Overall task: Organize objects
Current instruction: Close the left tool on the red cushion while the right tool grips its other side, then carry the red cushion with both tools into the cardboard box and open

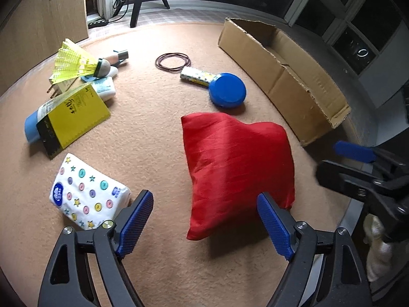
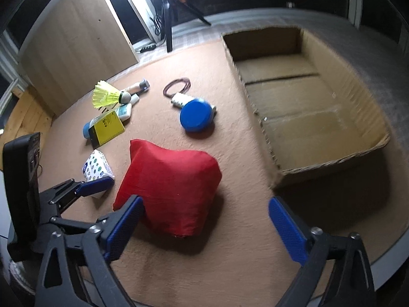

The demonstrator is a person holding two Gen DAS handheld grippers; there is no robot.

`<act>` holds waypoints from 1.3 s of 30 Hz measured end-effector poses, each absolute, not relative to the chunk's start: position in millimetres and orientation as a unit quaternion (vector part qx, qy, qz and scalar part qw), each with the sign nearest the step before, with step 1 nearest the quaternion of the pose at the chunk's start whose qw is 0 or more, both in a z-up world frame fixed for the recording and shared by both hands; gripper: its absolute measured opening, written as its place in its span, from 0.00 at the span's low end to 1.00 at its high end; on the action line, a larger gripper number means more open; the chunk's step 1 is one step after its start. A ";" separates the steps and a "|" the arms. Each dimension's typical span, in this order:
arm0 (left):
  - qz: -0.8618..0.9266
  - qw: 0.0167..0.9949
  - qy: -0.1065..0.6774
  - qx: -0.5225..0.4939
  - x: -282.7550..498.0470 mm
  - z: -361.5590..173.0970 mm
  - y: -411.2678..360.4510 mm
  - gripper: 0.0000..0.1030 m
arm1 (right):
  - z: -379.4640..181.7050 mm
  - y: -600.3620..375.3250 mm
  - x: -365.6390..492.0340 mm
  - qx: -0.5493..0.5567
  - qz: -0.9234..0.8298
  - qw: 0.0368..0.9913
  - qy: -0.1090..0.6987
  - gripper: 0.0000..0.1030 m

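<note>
Open carpet ahead between my left jaws and the far clutter; clear lane up the middle. Red pillow blocks the right half, its near corner touching my left gripper's right pad. Tissue pack sits just beside the left pad. Cardboard box walls off the right side, interior free. My right gripper stands wide, the pillow edge against its left pad.

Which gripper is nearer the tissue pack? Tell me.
Left. The left gripper hangs open with one finger right beside the tissue pack; the right gripper is open beyond the red pillow.
</note>
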State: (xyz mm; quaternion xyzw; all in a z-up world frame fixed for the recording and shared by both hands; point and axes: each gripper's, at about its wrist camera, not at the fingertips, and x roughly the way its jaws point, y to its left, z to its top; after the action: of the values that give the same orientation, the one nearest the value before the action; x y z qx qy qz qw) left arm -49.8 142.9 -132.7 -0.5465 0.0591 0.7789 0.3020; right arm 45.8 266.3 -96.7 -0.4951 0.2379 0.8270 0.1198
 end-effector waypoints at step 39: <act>0.805 0.371 0.045 -0.461 -38.3 -43.4 207.8 0.56 | -22.5 309.2 32.5 -0.447 0.861 0.041 0.240 0.44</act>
State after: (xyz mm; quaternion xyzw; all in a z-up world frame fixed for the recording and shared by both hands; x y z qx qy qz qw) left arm -38.3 207.8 -43.4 -0.4608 0.0448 0.8050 0.3709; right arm 32.5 309.2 -22.5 -0.4468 0.2401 0.8609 0.0410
